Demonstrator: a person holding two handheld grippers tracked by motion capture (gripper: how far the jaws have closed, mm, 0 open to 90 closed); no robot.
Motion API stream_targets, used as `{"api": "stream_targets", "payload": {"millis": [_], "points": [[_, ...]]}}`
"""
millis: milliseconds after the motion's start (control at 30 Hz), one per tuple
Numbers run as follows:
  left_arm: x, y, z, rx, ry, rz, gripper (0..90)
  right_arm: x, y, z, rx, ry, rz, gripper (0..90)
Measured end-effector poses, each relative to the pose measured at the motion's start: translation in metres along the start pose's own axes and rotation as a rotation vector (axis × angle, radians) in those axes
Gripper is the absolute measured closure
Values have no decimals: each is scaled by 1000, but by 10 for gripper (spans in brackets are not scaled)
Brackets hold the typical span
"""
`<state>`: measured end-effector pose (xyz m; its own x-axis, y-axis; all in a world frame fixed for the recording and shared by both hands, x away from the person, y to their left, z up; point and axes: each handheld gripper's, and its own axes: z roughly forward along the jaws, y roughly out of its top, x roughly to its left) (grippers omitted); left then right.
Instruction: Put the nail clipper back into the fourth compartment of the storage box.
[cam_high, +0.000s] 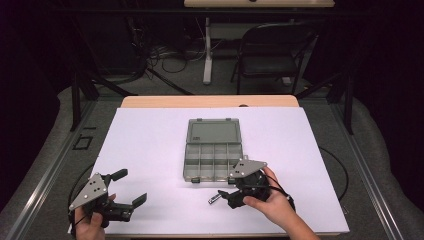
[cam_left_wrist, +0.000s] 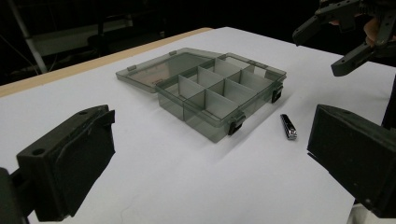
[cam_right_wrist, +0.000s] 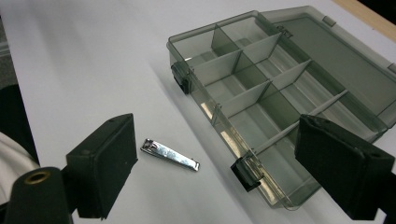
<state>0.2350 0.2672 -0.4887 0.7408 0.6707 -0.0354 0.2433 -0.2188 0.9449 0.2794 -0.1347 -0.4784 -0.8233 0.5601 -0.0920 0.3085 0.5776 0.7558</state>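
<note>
Small shiny metal nail clipper (cam_right_wrist: 170, 156) lies on the white table (cam_high: 150, 150), just beside the open smoky-grey plastic compartment box (cam_right_wrist: 261, 84). Right gripper (cam_right_wrist: 219, 172) hangs over it, jaws spread wide, empty; left gripper (cam_high: 131, 188) too.

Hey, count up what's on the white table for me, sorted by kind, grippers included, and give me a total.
Grippers: 2, the left gripper and the right gripper
Compartment box, lid open: 1
Nail clipper: 1
Total: 4
</note>
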Motion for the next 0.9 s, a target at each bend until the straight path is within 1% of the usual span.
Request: {"api": "stream_targets", "payload": {"millis": [100,167,333,433,500,667,700,900], "points": [[1,0,0,-1,-3,-3,4,0,0,5,29,19,-3,123],[1,0,0,2,3,-2,4,-1,0,6,33,26,-5,123],[1,-1,0,4,0,-5,4,0,0,10,62,49,-13,123],[1,-1,0,5,-2,-5,4,1,0,13,80,55,-18,123],[1,-1,0,7,0,-6,4,2,0,13,78,55,-15,123],[1,-1,1,7,-1,-8,4,5,1,16,91,60,-29,120],[1,-1,1,8,-4,-7,4,5,1,17,95,62,-40,117],[1,-1,1,8,-4,-9,4,7,0,24,145,81,-61,116]]}}
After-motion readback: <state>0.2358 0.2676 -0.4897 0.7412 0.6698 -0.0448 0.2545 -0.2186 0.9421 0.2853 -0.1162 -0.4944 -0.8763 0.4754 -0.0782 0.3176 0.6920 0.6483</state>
